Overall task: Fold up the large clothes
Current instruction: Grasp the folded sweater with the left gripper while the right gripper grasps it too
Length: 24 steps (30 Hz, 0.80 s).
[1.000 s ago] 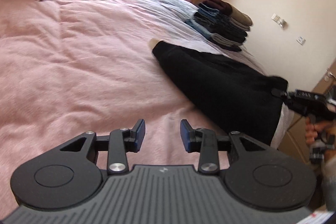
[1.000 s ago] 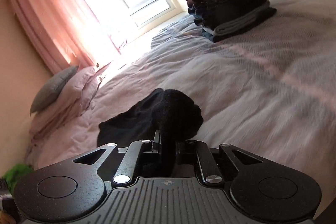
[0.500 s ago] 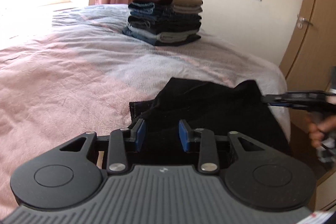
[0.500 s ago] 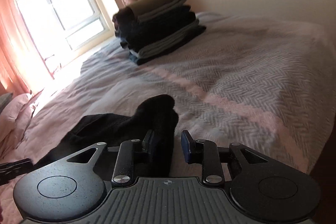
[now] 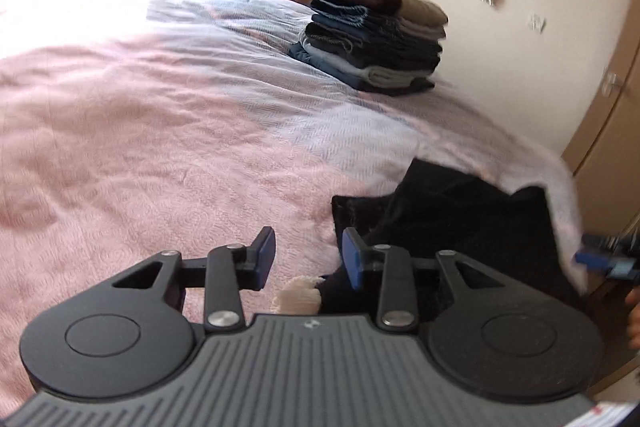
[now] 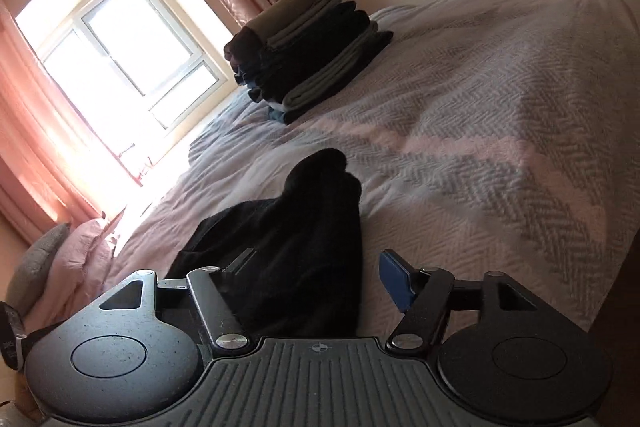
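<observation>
Here, both grippers spread empty, left gripper [image 5: 308, 257], right gripper [image 6: 316, 277], black garment [image 6: 288, 251] on bed [image 6: 480, 155].

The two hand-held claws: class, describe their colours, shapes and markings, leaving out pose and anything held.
Both the left claw and the right claw share one design: a ribbed dark grey body, flanked by two round black discs, with black linkage arms fixed by silver screws. The fingers carry blue pads. A small pale mark sits at the centre of each ribbed body's front edge. No cables or sleeves show.
</observation>
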Each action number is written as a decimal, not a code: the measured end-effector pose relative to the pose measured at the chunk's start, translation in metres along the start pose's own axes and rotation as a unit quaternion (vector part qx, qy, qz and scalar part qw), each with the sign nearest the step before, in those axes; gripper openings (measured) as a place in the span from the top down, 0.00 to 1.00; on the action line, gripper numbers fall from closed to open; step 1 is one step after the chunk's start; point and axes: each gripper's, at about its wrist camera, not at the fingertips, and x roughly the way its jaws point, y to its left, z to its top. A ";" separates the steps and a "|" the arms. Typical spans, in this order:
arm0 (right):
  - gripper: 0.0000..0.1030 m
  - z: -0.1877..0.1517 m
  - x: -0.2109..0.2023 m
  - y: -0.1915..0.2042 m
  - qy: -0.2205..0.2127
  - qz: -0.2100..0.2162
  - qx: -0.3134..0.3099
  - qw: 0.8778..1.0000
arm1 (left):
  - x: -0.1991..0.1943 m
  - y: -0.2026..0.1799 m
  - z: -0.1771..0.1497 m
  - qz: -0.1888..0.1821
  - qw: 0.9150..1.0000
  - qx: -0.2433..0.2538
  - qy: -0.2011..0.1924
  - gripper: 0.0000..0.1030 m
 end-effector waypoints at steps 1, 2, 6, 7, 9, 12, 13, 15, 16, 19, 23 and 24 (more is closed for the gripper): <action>0.38 -0.001 0.001 -0.008 0.011 0.013 0.024 1.000 | 0.000 0.007 0.005 -0.022 1.000 -0.019 0.010 0.66; 0.38 -0.003 0.005 -0.015 0.024 0.026 0.045 0.998 | 0.003 0.012 0.010 -0.050 0.998 -0.031 0.025 0.62; 0.38 -0.002 0.022 -0.030 0.047 0.045 0.085 0.994 | 0.040 0.020 0.019 -0.150 0.980 -0.072 0.106 0.36; 0.38 0.000 0.027 -0.032 0.053 0.049 0.087 0.994 | 0.052 0.022 0.019 -0.157 0.976 -0.077 0.129 0.35; 0.38 0.002 0.037 -0.034 0.065 0.053 0.091 0.992 | 0.072 0.028 0.018 -0.165 0.970 -0.085 0.159 0.35; 0.38 0.009 0.051 -0.038 0.075 0.064 0.103 0.990 | 0.094 0.035 0.015 -0.196 0.957 -0.104 0.186 0.35; 0.38 0.011 0.054 -0.040 0.076 0.076 0.103 0.989 | 0.099 0.035 0.016 -0.206 0.955 -0.104 0.189 0.35; 0.39 0.016 0.062 -0.039 0.081 0.081 0.097 0.989 | 0.108 0.032 0.017 -0.221 0.950 -0.101 0.194 0.35; 0.40 0.018 0.066 -0.038 0.083 0.086 0.095 0.988 | 0.113 0.028 0.018 -0.226 0.949 -0.099 0.198 0.36; 0.55 0.017 0.075 -0.039 0.100 0.093 0.083 0.987 | 0.126 0.018 0.017 -0.239 0.945 -0.087 0.207 0.40; 0.79 0.013 0.079 -0.044 0.110 0.126 0.098 0.981 | 0.128 0.007 0.012 -0.231 0.950 -0.055 0.204 0.62; 0.83 0.014 0.079 -0.042 0.107 0.128 0.096 0.981 | 0.127 0.008 0.011 -0.233 0.950 -0.055 0.202 0.72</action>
